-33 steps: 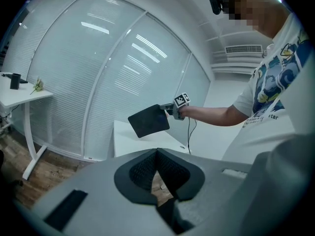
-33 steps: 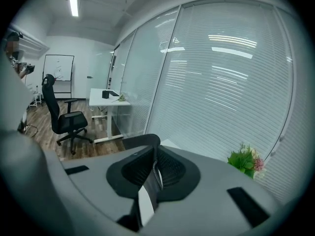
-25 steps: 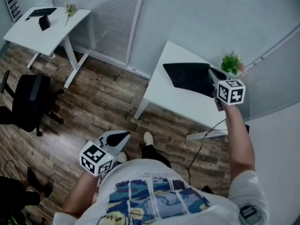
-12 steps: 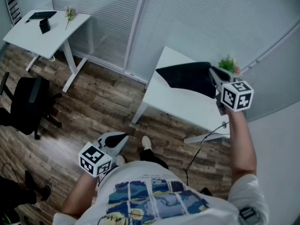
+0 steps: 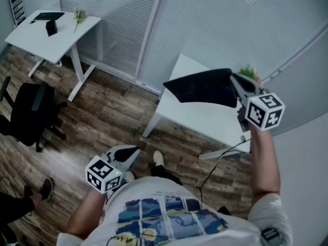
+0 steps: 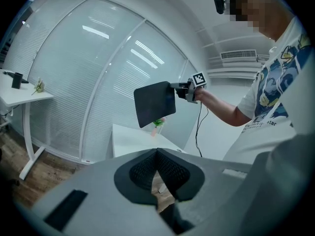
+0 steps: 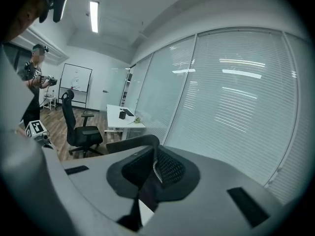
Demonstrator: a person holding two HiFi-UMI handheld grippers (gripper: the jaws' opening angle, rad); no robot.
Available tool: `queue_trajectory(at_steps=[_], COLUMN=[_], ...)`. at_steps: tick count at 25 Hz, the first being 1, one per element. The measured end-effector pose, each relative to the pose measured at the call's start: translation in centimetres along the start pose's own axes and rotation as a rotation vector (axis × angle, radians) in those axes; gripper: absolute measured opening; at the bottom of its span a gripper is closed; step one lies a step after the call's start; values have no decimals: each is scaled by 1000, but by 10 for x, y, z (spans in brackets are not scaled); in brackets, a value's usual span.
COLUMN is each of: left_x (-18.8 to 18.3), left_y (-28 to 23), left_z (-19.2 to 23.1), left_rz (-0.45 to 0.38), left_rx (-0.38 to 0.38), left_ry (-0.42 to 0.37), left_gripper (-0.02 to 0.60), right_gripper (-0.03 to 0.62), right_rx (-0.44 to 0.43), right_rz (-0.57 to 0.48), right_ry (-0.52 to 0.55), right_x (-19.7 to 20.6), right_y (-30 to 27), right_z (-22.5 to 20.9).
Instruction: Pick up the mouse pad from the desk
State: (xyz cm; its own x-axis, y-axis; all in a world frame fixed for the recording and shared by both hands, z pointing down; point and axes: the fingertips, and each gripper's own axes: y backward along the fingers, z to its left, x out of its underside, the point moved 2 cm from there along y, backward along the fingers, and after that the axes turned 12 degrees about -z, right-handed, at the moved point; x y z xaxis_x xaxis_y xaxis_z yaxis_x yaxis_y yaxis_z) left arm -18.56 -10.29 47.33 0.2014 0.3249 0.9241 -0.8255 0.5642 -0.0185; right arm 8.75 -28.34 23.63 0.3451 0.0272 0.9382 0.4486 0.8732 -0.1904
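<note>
Right tongs (image 5: pixel 234 79) grasp the mouse pad (image 5: pixel 202 87), tabletop (image 5: pixel 205 121) below them; left tongs (image 5: pixel 137 148) are clenched, empty.

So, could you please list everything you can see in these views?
white rectangular desks: two, white, one near right, one far left
black flat mouse pad: one, black, held up above the near desk
small green plant: one, green, near desk's far corner
black office chair: one, black, wooden floor, left
left hand-held gripper: one, grey, shut, empty, beside the torso
right hand-held gripper: one, grey, shut on the pad
</note>
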Motion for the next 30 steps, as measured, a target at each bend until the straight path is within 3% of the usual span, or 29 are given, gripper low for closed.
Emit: queue_trajectory(at_steps=[8,30], left_x=[-2,3], left_y=[7,-3], left_z=[-7,-15], left_rz=[-8,-2], left_rx=[-3,7], left_ry=[-5,-12], left_gripper=[2,2], right_gripper=[25,23], right_rx=[-20,-30], right_rz=[-38,-74], right_ry=[13,27], right_x=[-21,-25], right_y=[13,33], right_z=[19,25])
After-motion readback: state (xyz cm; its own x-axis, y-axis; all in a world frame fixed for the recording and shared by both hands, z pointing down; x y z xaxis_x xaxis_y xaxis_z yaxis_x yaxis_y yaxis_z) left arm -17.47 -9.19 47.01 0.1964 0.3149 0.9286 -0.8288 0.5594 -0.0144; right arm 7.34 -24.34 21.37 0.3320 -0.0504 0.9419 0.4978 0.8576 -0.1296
